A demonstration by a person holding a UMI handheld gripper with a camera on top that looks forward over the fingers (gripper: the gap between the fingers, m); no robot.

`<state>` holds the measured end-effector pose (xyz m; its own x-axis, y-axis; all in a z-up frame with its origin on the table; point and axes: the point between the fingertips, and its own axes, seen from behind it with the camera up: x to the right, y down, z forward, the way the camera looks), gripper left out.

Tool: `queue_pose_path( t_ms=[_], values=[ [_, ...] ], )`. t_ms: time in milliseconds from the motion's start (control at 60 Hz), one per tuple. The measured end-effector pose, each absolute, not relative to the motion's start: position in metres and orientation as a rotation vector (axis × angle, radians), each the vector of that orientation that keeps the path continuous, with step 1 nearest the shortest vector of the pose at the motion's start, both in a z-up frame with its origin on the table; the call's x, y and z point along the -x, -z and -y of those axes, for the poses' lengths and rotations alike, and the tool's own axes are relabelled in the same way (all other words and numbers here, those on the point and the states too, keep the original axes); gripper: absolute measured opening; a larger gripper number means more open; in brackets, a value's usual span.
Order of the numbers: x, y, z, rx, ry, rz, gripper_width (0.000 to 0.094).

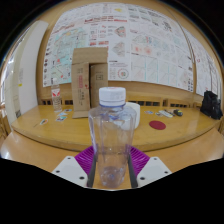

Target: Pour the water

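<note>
A clear plastic water bottle (111, 135) with a white cap (112, 95) stands upright between my two fingers. My gripper (112, 163) has its purple pads (86, 158) pressed against both sides of the bottle's lower body, so it is shut on the bottle. The bottle is held above a wooden table (40, 135). The bottle's base is hidden low between the fingers. I see no cup or other vessel for water.
A tall cardboard box (88, 78) stands at the table's far side. Small items (61, 116) lie left of the bottle, a dark red disc (156, 126) and other bits to its right. A black object (211, 105) sits far right. A poster-covered wall (140, 40) is behind.
</note>
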<state>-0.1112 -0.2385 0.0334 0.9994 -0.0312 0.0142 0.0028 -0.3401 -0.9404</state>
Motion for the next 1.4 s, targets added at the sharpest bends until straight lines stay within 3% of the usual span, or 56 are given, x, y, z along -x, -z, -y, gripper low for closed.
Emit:
queue_pose_path(
  t_ms=[183,333,450,700,867,950,1083,1267,1400],
  values=[
    [0.11,-0.034,0.238,1.912,0.04,-0.024,0.0312],
    [0.133,-0.059,0.233,1.906,-0.022,0.044,0.0309],
    [0.177,-0.114,0.216,1.841,-0.21,0.063,0.0309],
    [0.229,-0.28,0.135,1.538,-0.921,-0.29,0.0309],
    [0.204,-0.325,0.083,1.254,-1.486,-0.647,0.0308],
    [0.184,-0.317,0.058,1.104,-1.716,-0.843,0.0306],
    [0.156,-0.272,0.029,0.916,-1.902,-1.119,0.0308],
    [0.141,-0.228,0.018,0.797,-1.977,-1.303,0.0304],
    [0.139,-0.228,0.021,0.818,-1.984,-1.29,0.0305]
  ],
)
